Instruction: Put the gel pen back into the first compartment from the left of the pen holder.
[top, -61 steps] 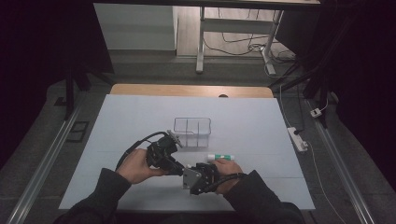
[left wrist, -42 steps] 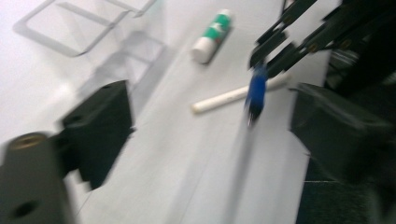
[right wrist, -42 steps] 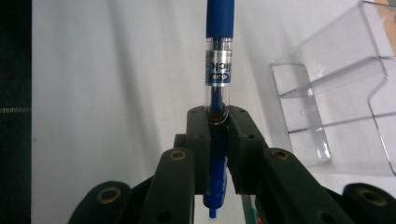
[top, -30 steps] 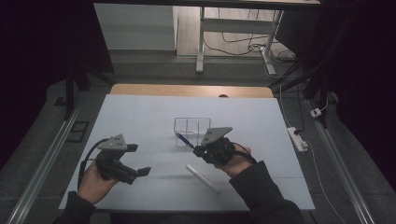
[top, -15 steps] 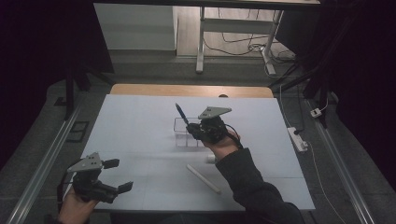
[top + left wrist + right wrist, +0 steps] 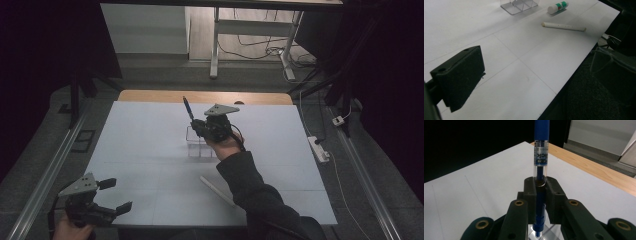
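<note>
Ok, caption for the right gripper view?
Right gripper clamps an upright blue pen above the white table.

Each claw is black, topped by a grey three-cornered plate: the right claw at 12 o'clock, the left claw at 8 o'clock. Brass-ringed screw holes dot the right one's arms. The right sleeve is dark.

Dim lab or workshop: white-covered table, floor rail at nine o'clock, power strip at three o'clock.
</note>
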`<state>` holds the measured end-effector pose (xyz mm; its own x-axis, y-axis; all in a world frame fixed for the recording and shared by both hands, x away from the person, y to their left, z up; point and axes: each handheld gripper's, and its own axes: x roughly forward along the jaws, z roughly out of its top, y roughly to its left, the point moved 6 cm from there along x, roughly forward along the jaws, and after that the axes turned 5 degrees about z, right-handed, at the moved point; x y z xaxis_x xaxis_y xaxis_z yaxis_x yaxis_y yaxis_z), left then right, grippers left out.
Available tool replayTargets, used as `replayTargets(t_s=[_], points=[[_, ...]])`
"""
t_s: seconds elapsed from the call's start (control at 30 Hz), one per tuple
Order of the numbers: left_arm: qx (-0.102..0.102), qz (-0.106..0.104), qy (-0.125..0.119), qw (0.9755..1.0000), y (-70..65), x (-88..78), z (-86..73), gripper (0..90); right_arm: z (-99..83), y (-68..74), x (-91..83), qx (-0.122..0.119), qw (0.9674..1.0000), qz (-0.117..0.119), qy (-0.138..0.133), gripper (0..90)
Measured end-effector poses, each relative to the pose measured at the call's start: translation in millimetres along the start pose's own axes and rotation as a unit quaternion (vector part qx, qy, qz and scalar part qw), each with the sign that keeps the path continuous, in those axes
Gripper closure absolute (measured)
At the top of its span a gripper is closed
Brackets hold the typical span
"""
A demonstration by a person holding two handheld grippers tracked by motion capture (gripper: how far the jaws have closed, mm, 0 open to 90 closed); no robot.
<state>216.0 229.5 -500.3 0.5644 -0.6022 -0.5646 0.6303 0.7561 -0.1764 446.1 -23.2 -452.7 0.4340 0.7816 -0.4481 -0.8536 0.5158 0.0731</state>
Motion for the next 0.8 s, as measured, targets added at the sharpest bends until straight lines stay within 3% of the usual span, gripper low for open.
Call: replayTargets(t_s=[0.2,0.4,0.6,0.8], points=[[0.006,-0.001,0.005,1.0,-0.9,1.7,-0.6,0.0,-3.7,-2.5,16.3,0.006,1.0,-0.004,-0.003,79.5],[0.013,-0.004,0.016,0.9998,-2.4,4.7,-2.3,0.0,-19.1,-5.5,27.8,0.008,0.9998,-0.012,0.015,79.4],[0.016,-0.003,0.022,0.9996,-3.1,6.0,-2.9,0.0,-28.6,-4.2,29.7,-0.007,0.9994,-0.016,0.029,77.8],[0.016,-0.002,0.021,0.9996,-2.7,5.5,-3.1,0.0,-28.0,-3.6,27.7,-0.003,0.9991,-0.018,0.038,58.3]])
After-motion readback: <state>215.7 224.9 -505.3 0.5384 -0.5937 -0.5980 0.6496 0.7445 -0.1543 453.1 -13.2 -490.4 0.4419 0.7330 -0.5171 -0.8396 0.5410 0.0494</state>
